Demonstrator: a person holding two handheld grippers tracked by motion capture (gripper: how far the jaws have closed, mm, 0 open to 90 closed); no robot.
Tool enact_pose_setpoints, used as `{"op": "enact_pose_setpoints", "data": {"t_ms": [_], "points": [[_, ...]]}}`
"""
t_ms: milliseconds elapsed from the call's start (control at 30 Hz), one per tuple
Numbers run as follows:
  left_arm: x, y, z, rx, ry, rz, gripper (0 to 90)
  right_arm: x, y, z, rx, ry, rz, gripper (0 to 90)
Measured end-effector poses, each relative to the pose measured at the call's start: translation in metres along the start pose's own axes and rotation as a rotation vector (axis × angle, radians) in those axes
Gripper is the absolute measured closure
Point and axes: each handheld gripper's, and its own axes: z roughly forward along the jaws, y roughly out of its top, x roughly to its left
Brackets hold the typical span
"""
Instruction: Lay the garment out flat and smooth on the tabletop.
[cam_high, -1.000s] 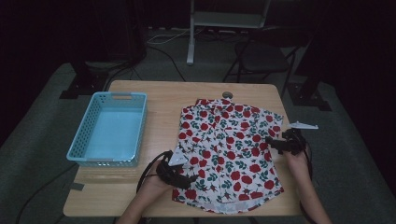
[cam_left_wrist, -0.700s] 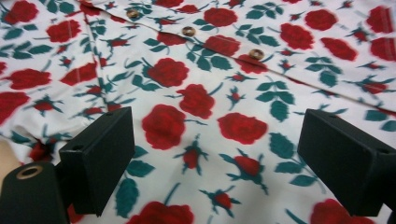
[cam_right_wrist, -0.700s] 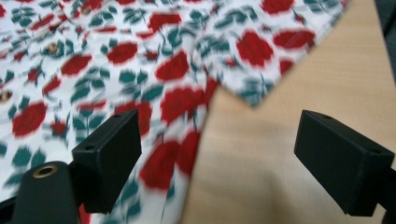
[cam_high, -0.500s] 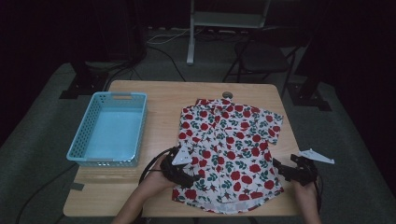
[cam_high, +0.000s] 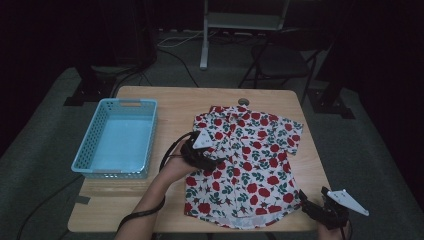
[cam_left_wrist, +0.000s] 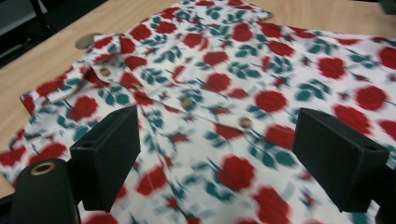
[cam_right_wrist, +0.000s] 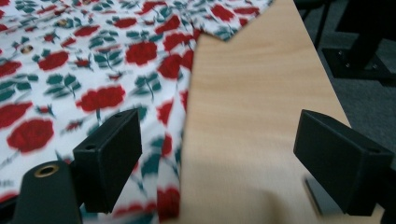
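At the left of the table (cam_high: 175, 107) a blue basket (cam_high: 118, 137) sits with its near rim just short of the near left edge; bare wood runs along its far side and between it and the shirt. A strip of wood also lies bare below the basket, with a small dark tab at the near left corner, too small to make out.

The left gripper (cam_high: 214, 161) hovers over the left part of the rose-print shirt (cam_high: 255, 165), pointing right. In the left gripper view its jaws stand wide apart with nothing between them, though they have just been closing a little; the button placket and collar lie beyond them, blurred at the near edge. A cable loops from the gripper back across the person's forearm.

The shirt lies flat, buttoned, collar toward the far side, on the right half of the table. Its hem reaches close to the near edge; a narrow band of bare wood runs down its right side.

The right gripper (cam_high: 309, 209) sits at the near right corner, partly cut off by the bottom of the high view. In the right gripper view (cam_right_wrist: 217, 161) its jaws gape wide over bare wood, holding nothing, the shirt's right edge just inside the left jaw.
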Motion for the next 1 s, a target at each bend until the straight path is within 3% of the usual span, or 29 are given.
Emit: {"op": "enact_pose_setpoints", "data": {"t_ms": [100, 200, 367, 500, 633, 800, 833, 967, 1000], "points": [[0.009, 0.005, 0.015, 0.023, 0.01, -0.01, 20.8, -0.003, -0.012, -0.003, 0.0, -0.017, 0.027, 14.6], [0.018, 0.009, 0.028, 0.042, 0.007, -0.024, 25.3, -0.008, -0.019, -0.002, 0.001, 0.0, 0.055, 14.7], [0.034, 0.009, 0.049, 0.087, 0.033, -0.08, 25.2, -0.002, -0.023, 0.0, -0.007, -0.016, 0.001, 14.6], [0.045, 0.003, 0.064, 0.131, 0.045, -0.111, 25.2, -0.001, -0.024, 0.002, -0.01, -0.029, -0.01, 14.6], [0.046, -0.002, 0.074, 0.164, 0.062, -0.097, 28.6, 0.0, -0.025, 0.003, -0.003, -0.03, -0.02, 14.6], [0.049, -0.006, 0.085, 0.209, 0.091, -0.115, 30.4, 0.0, -0.025, 0.005, 0.002, -0.032, -0.025, 14.6], [0.05, -0.009, 0.09, 0.252, 0.104, -0.117, 30.4, 0.0, -0.024, 0.005, 0.004, -0.033, -0.025, 14.6], [0.055, -0.014, 0.089, 0.251, 0.065, -0.152, 36.6, -0.002, -0.023, 0.005, 0.017, -0.016, -0.017, 14.7], [0.056, -0.015, 0.088, 0.243, 0.05, -0.156, 41.9, -0.002, -0.023, 0.006, 0.016, -0.016, -0.018, 14.7]]}}
